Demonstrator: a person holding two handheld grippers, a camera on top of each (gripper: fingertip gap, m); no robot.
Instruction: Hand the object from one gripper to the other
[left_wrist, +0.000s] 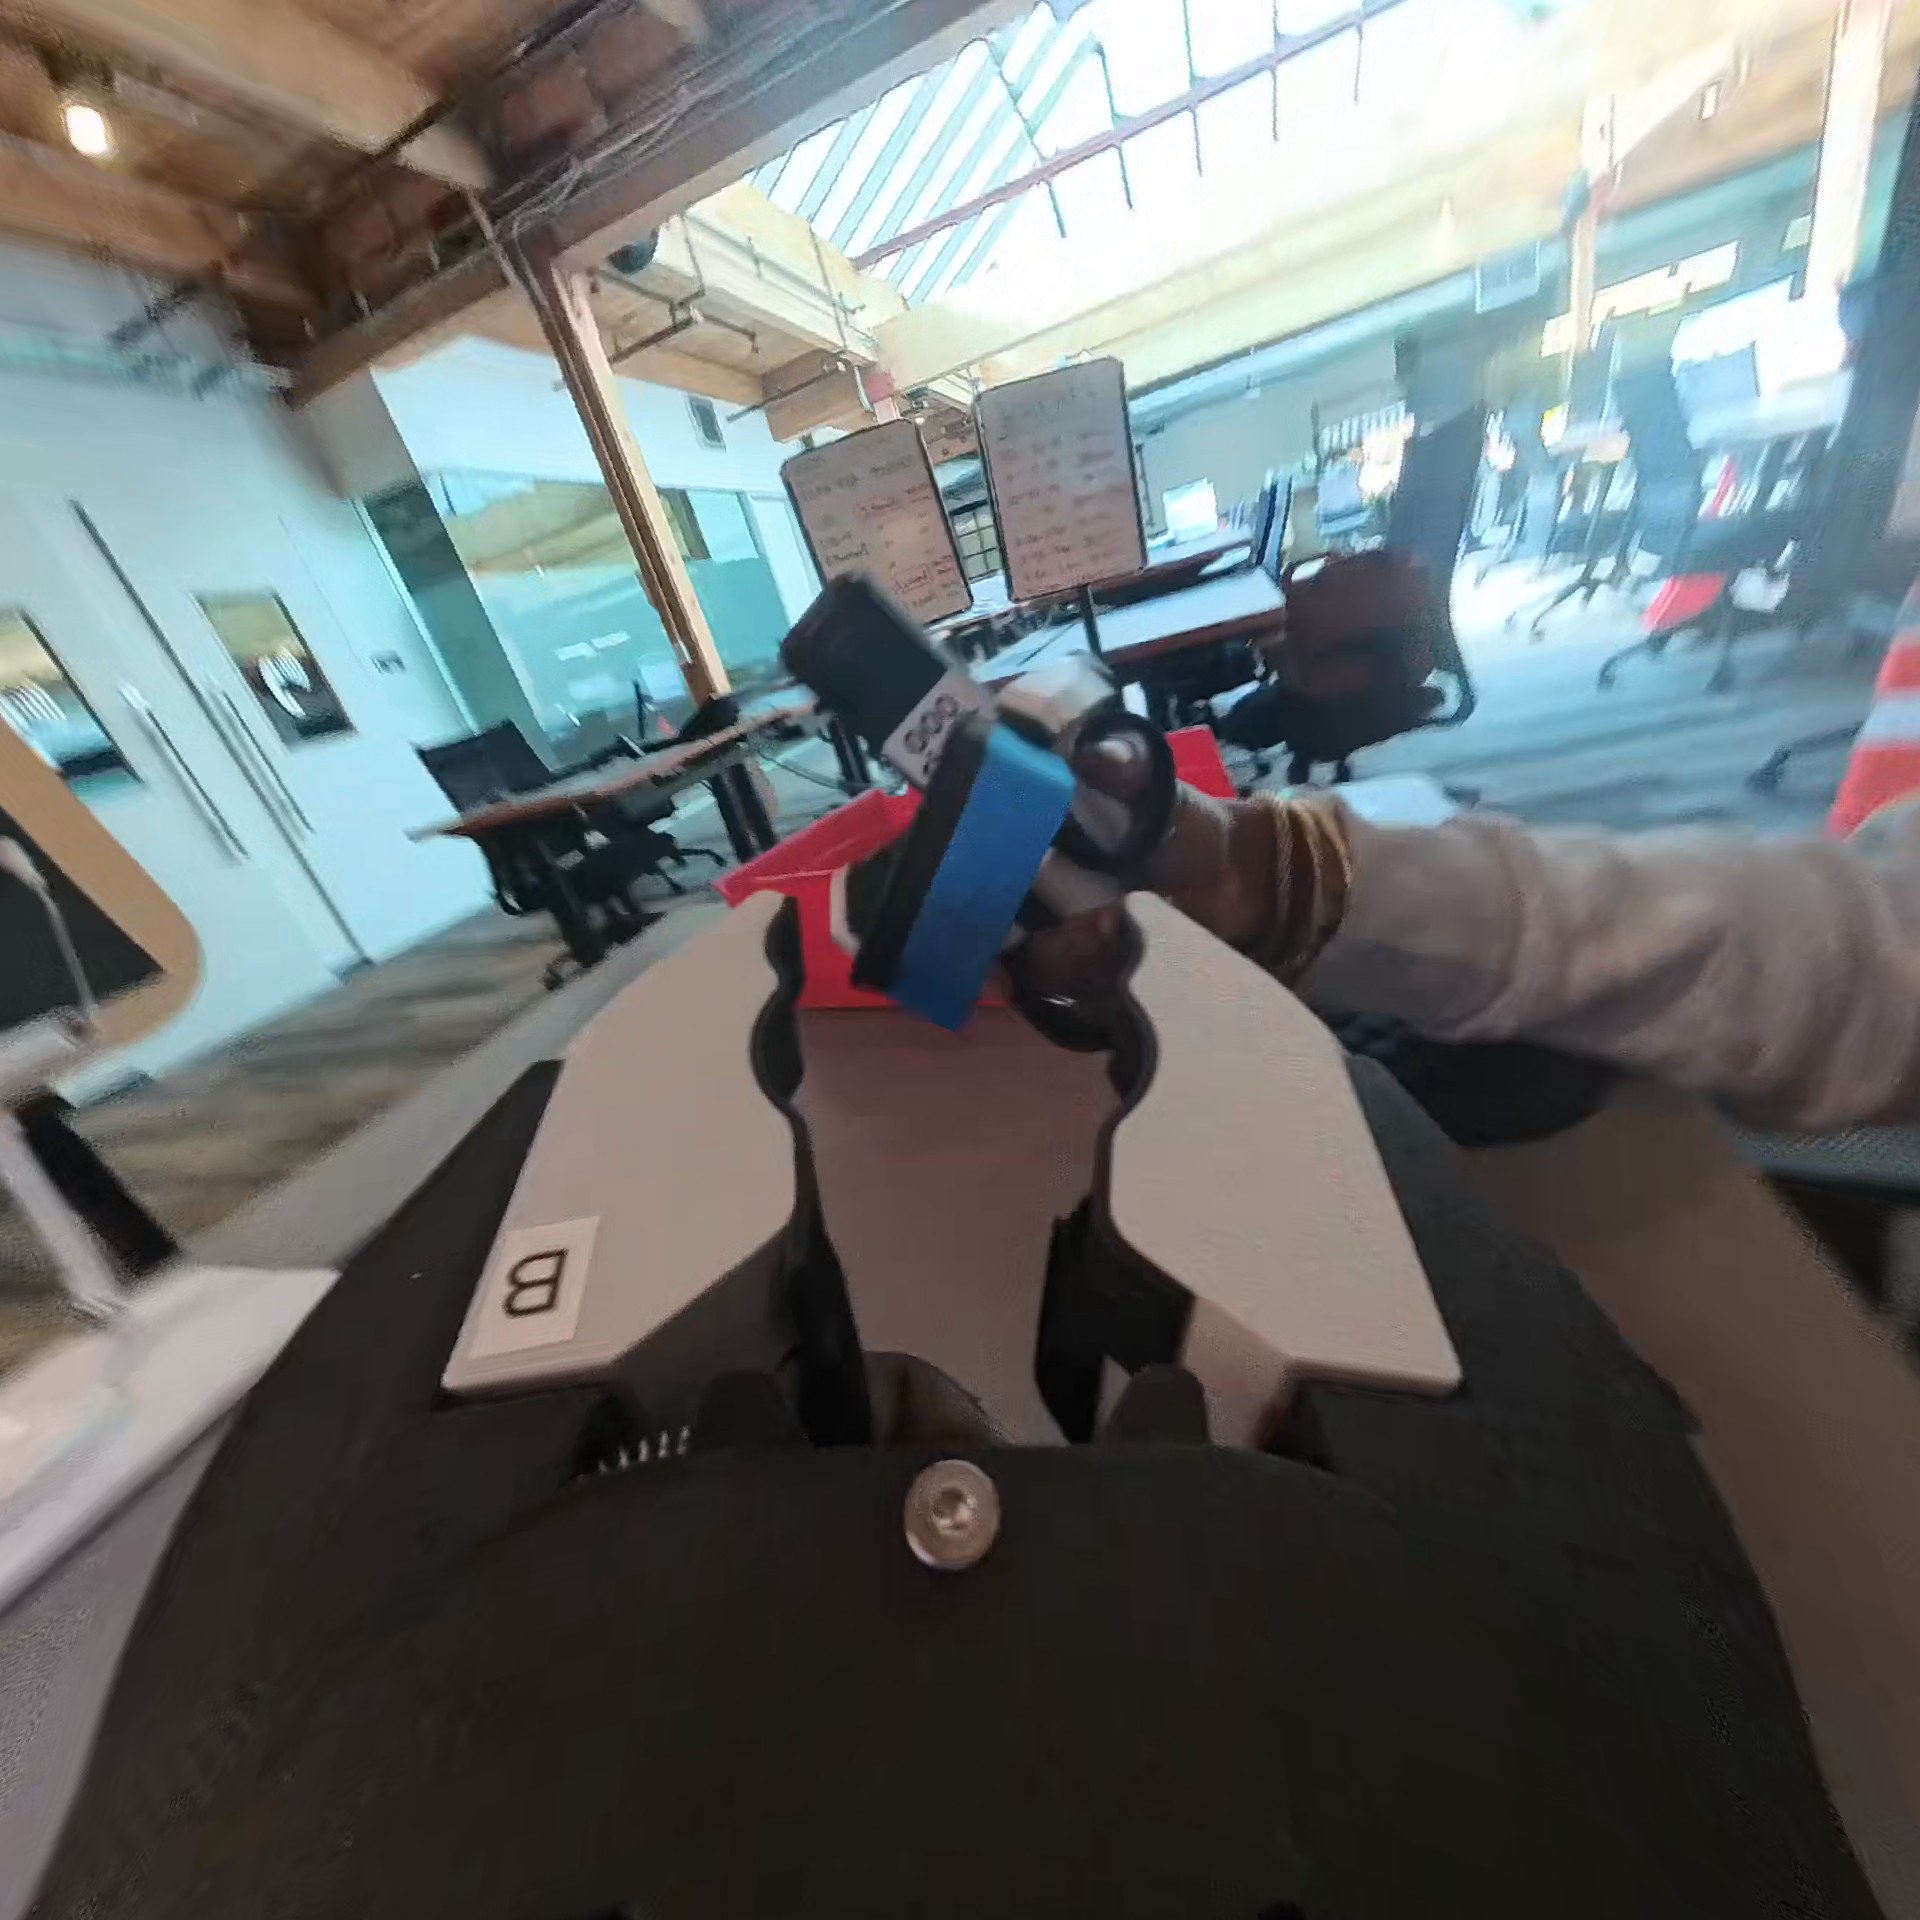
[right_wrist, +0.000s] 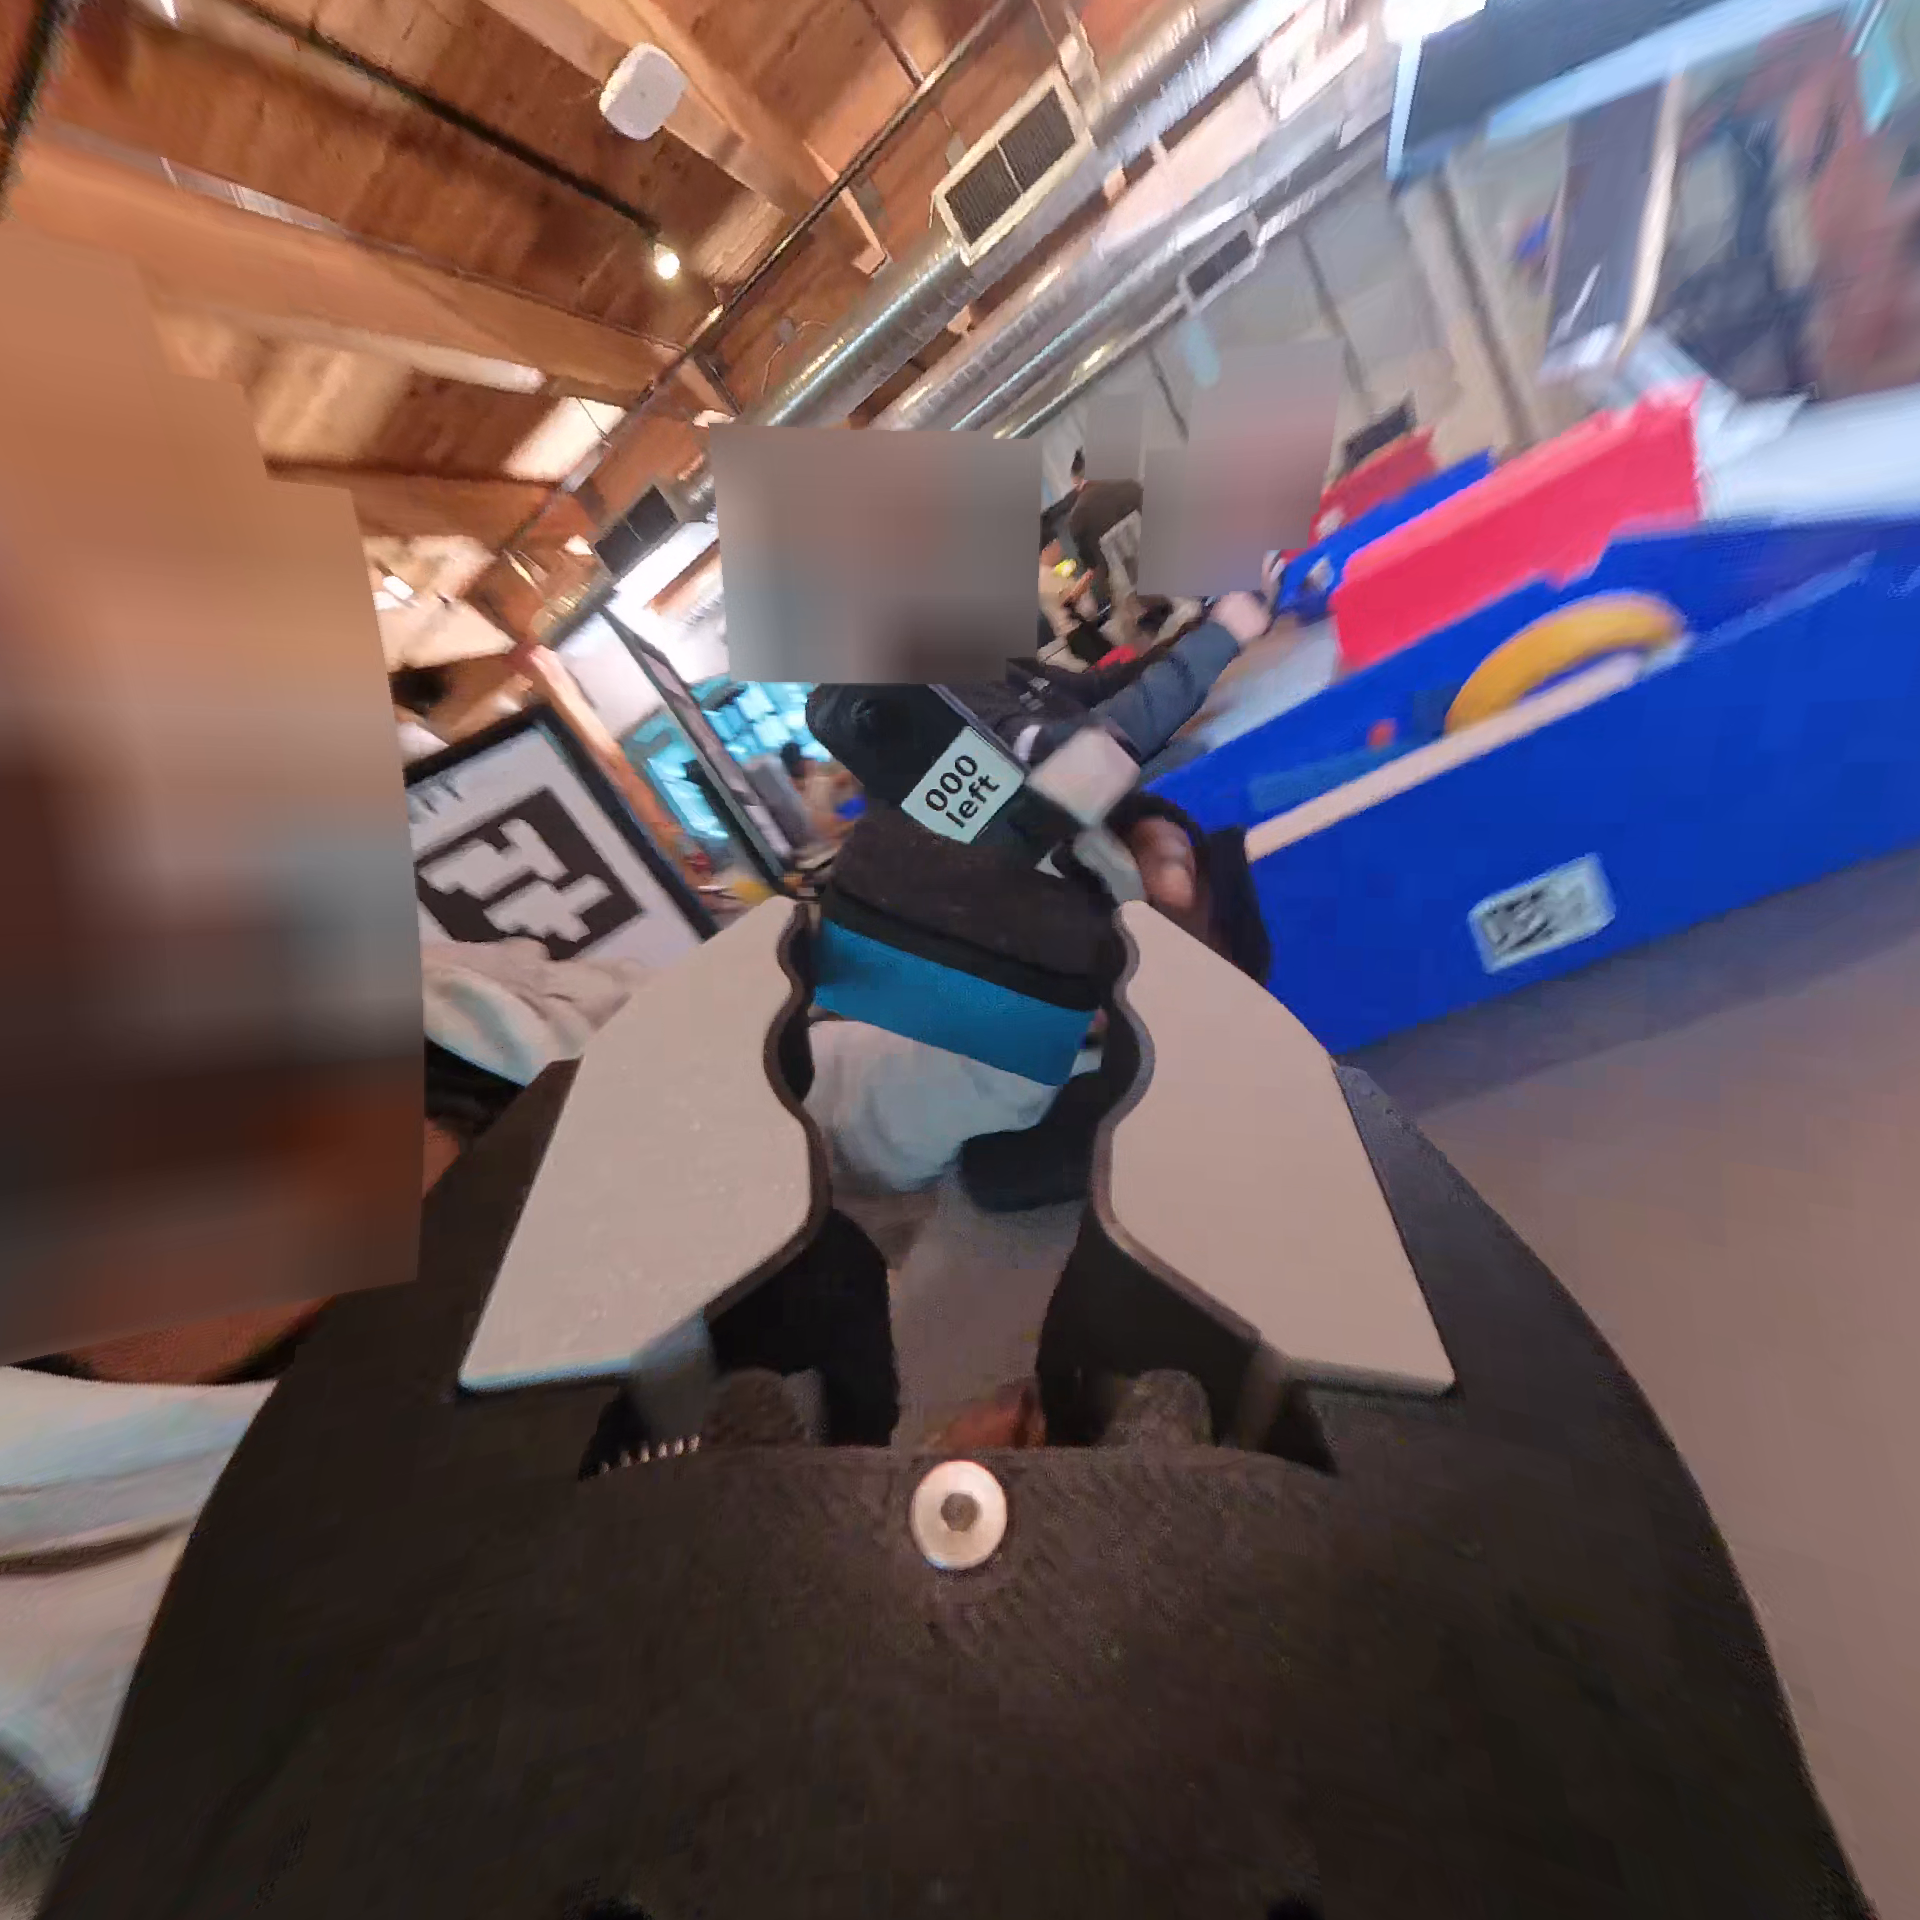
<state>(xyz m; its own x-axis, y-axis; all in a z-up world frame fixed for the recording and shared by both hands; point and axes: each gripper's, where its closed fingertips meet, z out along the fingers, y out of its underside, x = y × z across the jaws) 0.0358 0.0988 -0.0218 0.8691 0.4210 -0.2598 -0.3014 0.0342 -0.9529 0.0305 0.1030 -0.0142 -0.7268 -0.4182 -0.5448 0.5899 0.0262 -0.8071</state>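
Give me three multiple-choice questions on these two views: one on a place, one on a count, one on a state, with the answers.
1. In the right wrist view, the large blue plastic bin lies: A, left of the right hand-held gripper; B, right of it; C, directly under it.
2. White standing whiteboards in the left wrist view: A, one; B, two; C, four.
3. The left hand-held gripper has its jaws: A, pressed shut; B, apart; C, out of view.
Answers: B, the bin fills the right side; B, a pair stands side by side; B, a wide gap shows between them.
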